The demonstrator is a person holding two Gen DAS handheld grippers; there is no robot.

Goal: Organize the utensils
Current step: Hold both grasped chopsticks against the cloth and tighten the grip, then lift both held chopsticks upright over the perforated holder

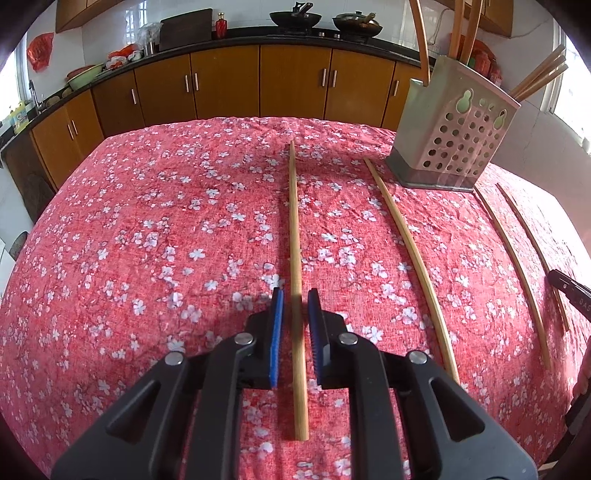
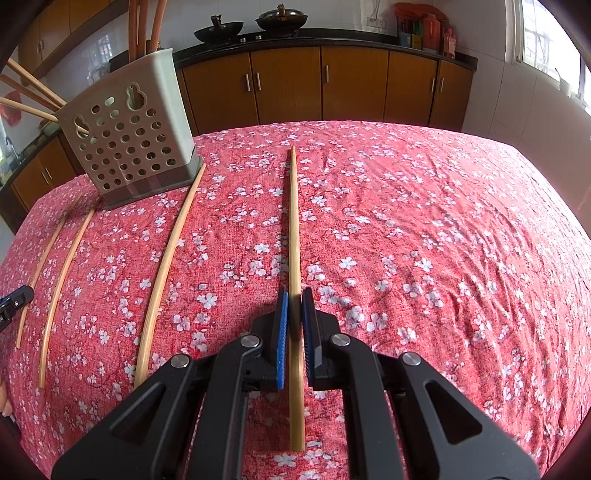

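The right gripper (image 2: pixel 294 295) was clamped on a chopstick (image 2: pixel 294 236). The left gripper (image 1: pixel 295 295) was set narrowly astride another chopstick (image 1: pixel 294 221), apparently without contact. The utensil holder (image 1: pixel 454 144) stood far right.

4 chopsticks (image 1: pixel 406 258) on cloth, 1 perforated holder (image 1: pixel 421 122) w/ 3 tall handles (image 1: pixel 421 44), 2 woks (image 1: pixel 294 18).

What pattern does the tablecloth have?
The tablecloth is red with small white blossoms, best seen in the right wrist view.

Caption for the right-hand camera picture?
Right gripper shut on a chopstick lying on the flowered tablecloth.
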